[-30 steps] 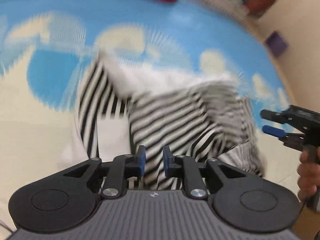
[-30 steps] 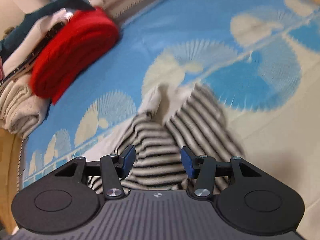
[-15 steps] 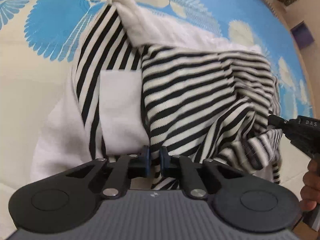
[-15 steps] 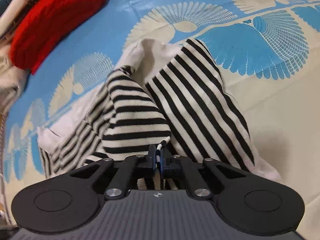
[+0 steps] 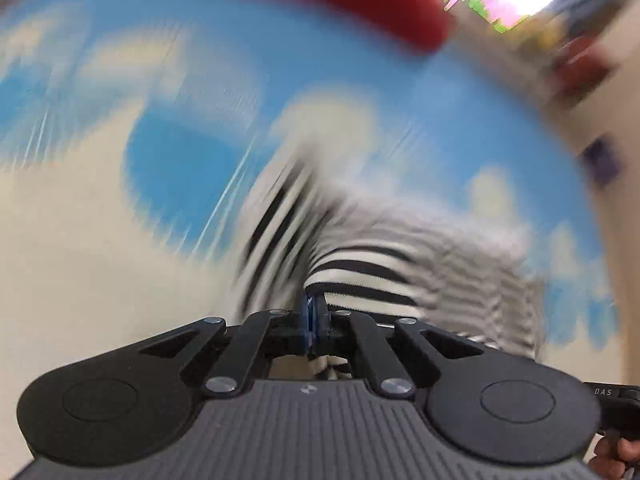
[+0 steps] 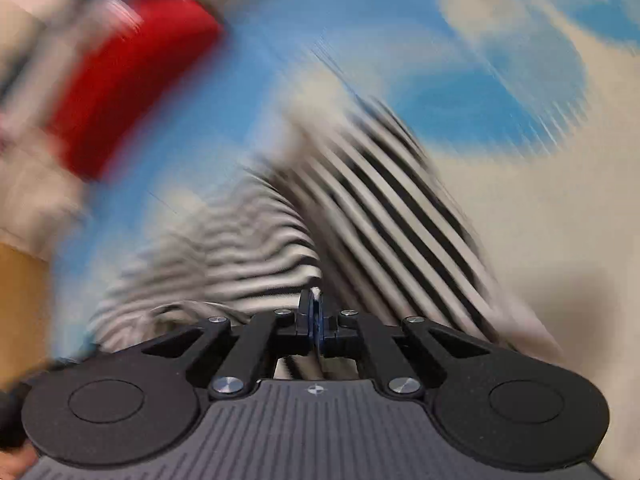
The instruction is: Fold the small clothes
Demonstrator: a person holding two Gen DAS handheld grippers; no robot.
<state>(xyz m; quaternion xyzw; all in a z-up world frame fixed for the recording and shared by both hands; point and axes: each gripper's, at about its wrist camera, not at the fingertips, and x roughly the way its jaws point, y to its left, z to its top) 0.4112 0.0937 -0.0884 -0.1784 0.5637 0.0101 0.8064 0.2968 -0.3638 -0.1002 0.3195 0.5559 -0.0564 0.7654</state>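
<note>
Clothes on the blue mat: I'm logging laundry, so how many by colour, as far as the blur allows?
Striped black-and-white garment: 1
Red folded item: 1
Total: 2 that can be told. Pale fabric beside the red item is too blurred to count.

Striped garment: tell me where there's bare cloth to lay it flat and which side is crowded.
Both the left gripper and right gripper are shut on the striped garment. Bare room is the cream stretch of the patterned cloth on the garment's left in the left wrist view. It is crowded at the far edge, by the red folded item and the blurred pale pile beside it.
</note>
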